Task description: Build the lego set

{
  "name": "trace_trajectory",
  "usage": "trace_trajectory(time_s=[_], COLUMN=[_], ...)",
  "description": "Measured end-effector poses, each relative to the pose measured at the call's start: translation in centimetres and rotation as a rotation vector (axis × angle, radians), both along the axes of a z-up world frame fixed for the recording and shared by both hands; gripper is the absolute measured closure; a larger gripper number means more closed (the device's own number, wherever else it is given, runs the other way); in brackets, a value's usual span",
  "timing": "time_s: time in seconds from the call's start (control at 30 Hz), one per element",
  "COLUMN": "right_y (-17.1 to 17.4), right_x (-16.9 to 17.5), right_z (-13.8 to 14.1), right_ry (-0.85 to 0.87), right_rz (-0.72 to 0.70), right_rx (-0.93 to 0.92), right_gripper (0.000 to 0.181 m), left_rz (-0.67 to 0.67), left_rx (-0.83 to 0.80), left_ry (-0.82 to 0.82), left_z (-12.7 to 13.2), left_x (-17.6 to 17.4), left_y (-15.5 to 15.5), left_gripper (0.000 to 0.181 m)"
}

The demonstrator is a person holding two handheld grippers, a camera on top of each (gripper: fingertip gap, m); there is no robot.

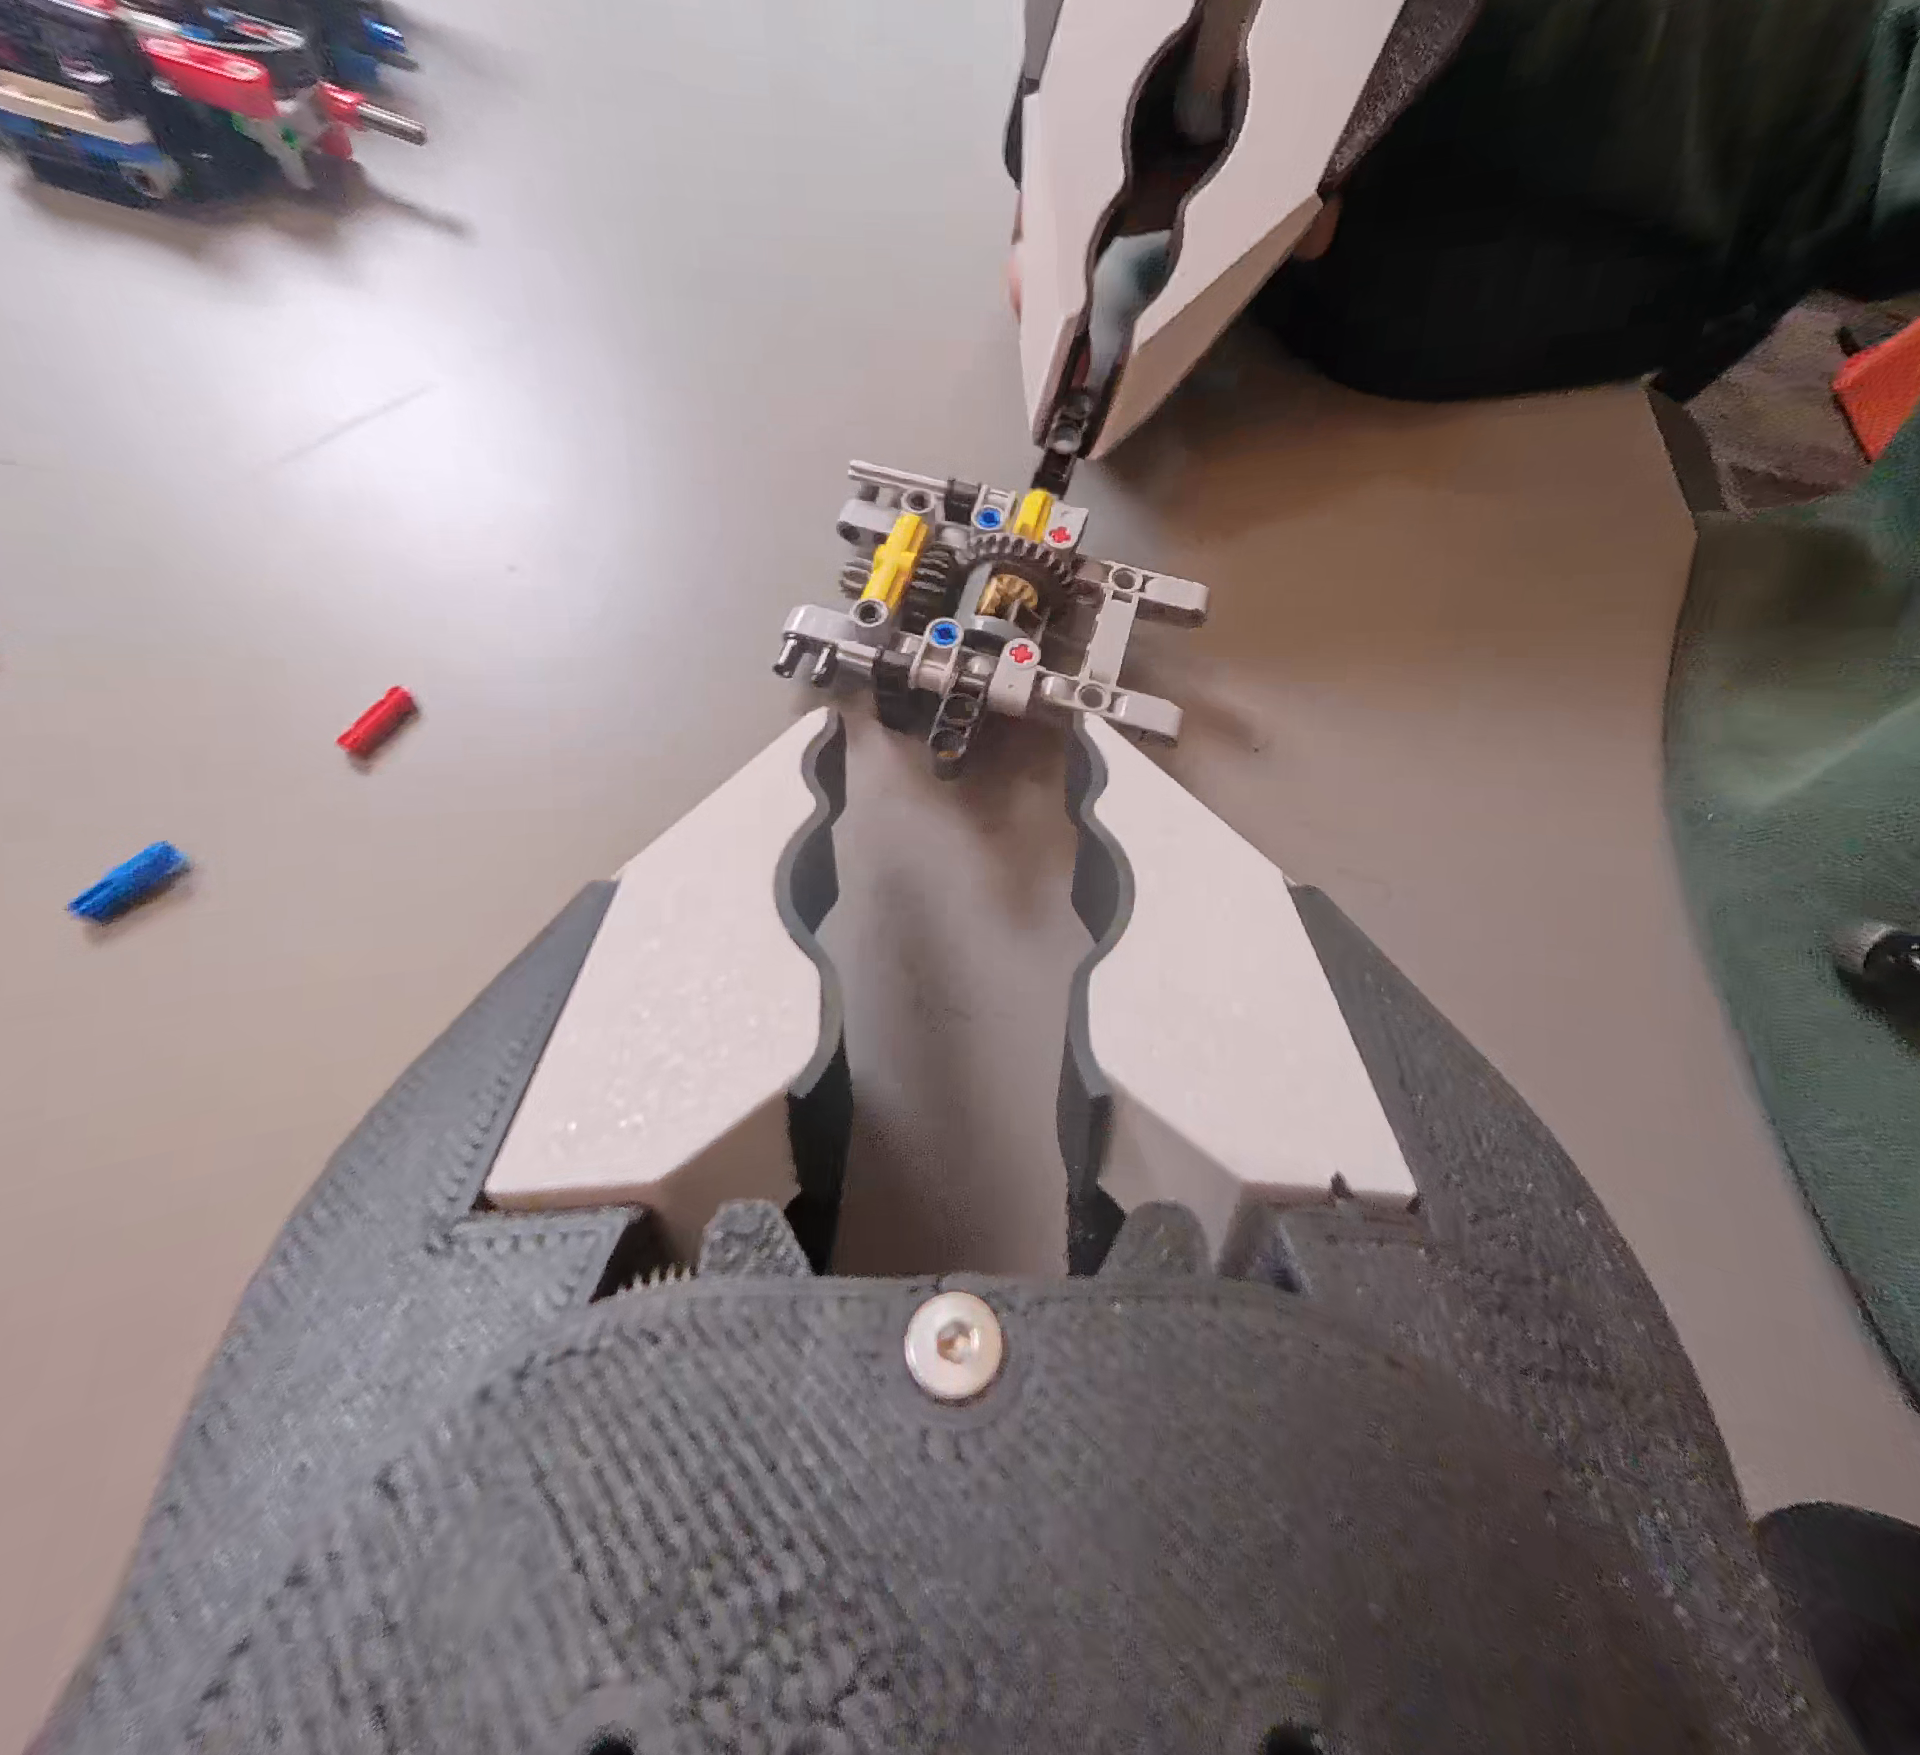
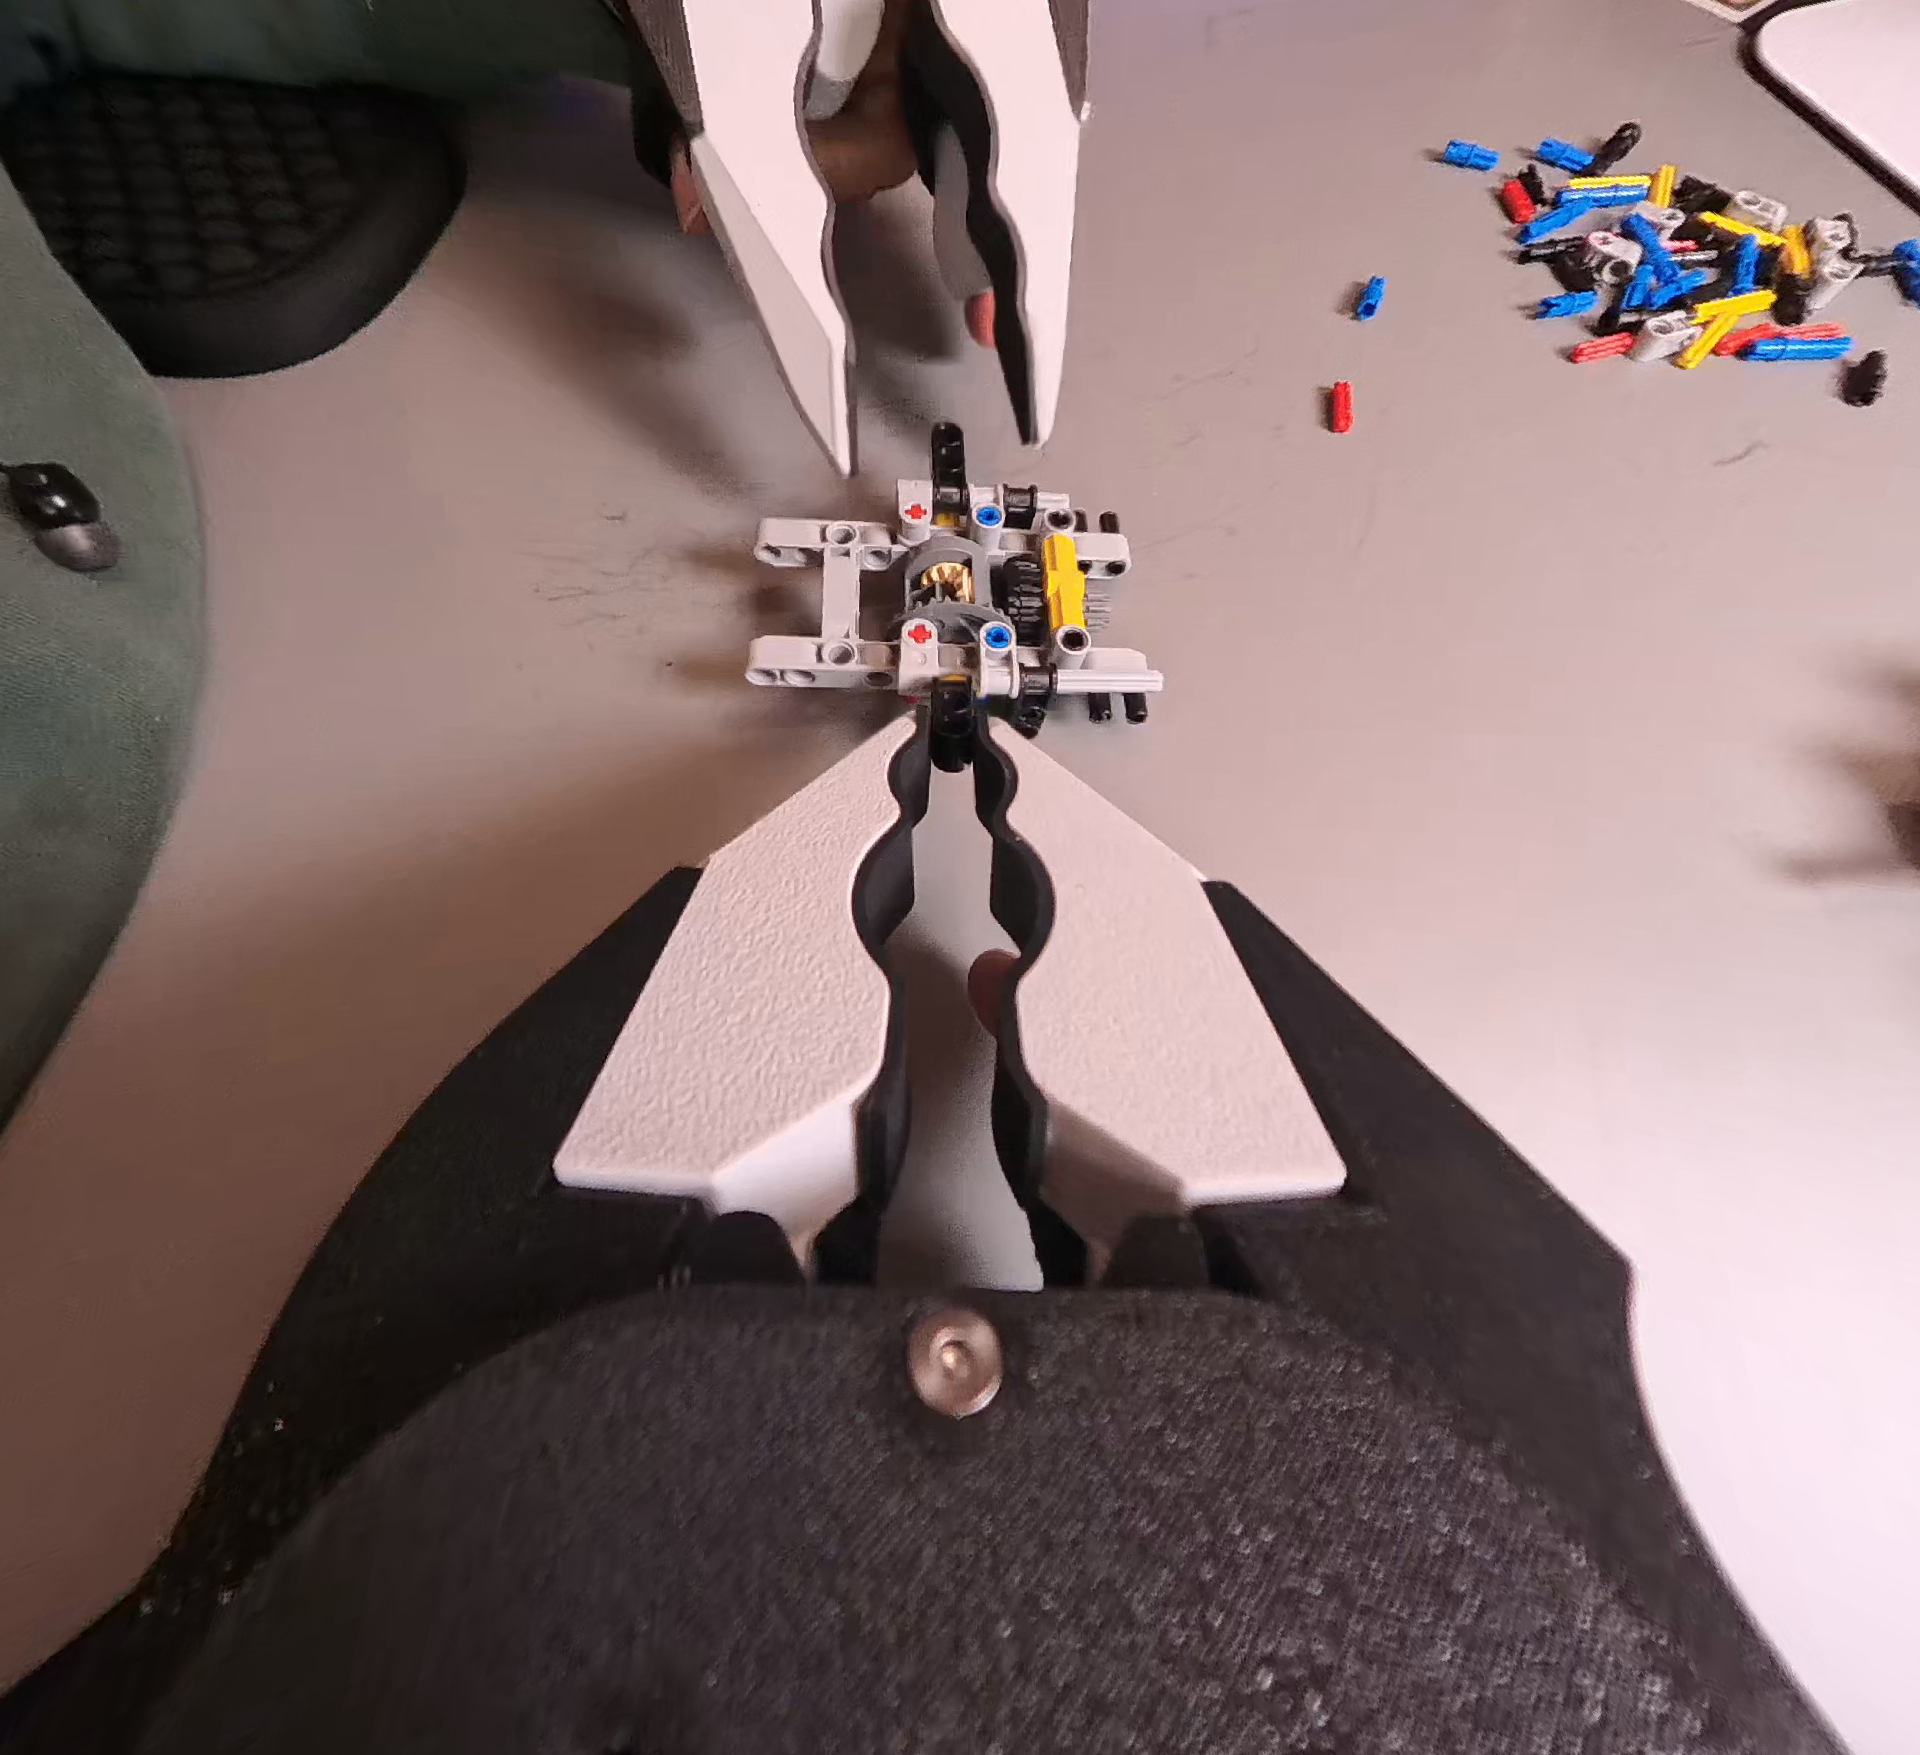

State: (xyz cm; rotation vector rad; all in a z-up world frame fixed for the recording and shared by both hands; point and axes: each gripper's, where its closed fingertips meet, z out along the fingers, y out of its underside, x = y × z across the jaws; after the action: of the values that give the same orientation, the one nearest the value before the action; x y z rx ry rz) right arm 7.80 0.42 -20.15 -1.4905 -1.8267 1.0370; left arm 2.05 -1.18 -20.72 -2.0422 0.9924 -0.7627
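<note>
Right wrist view: right hand-held gripper (image 2: 948,739) pinches a black connector (image 2: 950,723) on the half-built gear frame (image 2: 940,599); left hand-held gripper (image 1: 954,749) gapes empty; loose parts (image 2: 1704,256) remain.

Grey tabletop (image 2: 1455,874) w/ dark scuff marks. Green fabric (image 2: 94,666) at table edge, black mesh pad (image 2: 208,199) on it. White board corner (image 2: 1849,74) far right.

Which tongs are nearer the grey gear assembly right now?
Right. The right tongs grip a black beam joined to the gear assembly; the left tongs sit open at its opposite edge, apparently not touching.
</note>
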Motion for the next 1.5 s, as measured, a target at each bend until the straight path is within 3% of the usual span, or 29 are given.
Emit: trace_trajectory(time_s=[0.17, 0.4, 0.47, 1.5], right_y=[-0.4, -0.9, -0.9, -2.0], right_x=[0.1, 0.0, 0.0, -0.8], right_z=[-0.5, -0.3, -0.2, -0.7], right_ry=[-0.007, 0.009, 0.016, -0.022], right_rz=[0.021, 0.04, 0.038, 0.069], right_rx=[-0.021, -0.058, -0.066, -0.104], right_gripper=[0.175, 0.175, 0.175, 0.175], left_rz=[-0.017, -0.011, -0.01, -0.086], left_rx=[0.039, 0.066, 0.074, 0.072], left_ry=[0.067, 0.046, 0.051, 0.079], left_z=[-1.0, -0.7, -0.7, -1.2], left_x=[0.8, 0.8, 0.7, 0.5], left_y=[-0.3, -1.6, -1.8, -2.9], left_gripper=[0.16, 0.166, 0.176, 0.176])
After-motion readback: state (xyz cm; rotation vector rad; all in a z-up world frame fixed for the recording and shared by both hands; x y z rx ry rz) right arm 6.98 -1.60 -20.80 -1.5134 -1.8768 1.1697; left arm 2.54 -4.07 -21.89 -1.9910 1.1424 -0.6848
